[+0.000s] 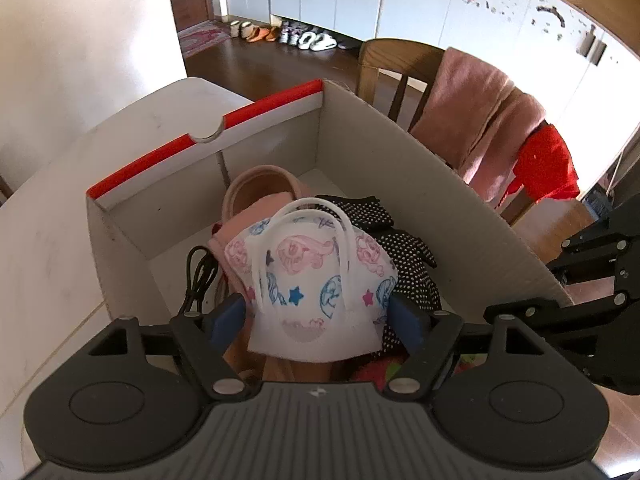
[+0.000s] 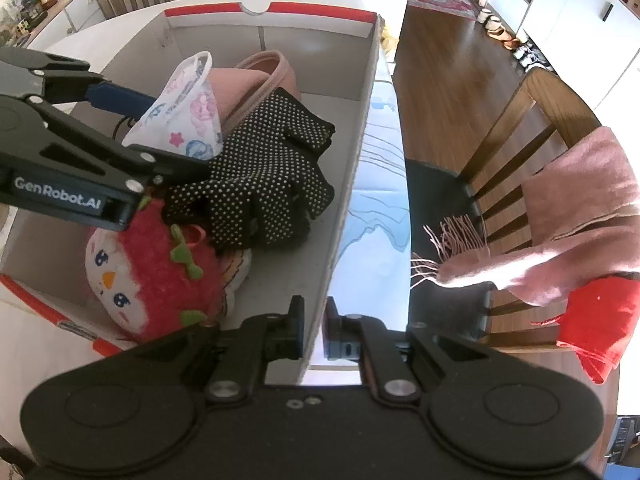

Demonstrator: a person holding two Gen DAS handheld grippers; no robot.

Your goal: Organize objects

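Left gripper (image 1: 320, 316) released, face mask (image 1: 316, 280) between its pads, probably resting on the pile inside the box (image 1: 460, 216). Right gripper (image 2: 314, 328) clenched on the box wall.

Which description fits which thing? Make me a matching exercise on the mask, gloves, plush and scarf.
Things:
1. mask
2. gloves
3. plush
4. scarf

Descriptions:
A. black with white dots
B. red, with a bird face
C. pink, draped on the chair
D. white, with cartoon prints

Pairs: 1-D, 2-A, 3-B, 4-C
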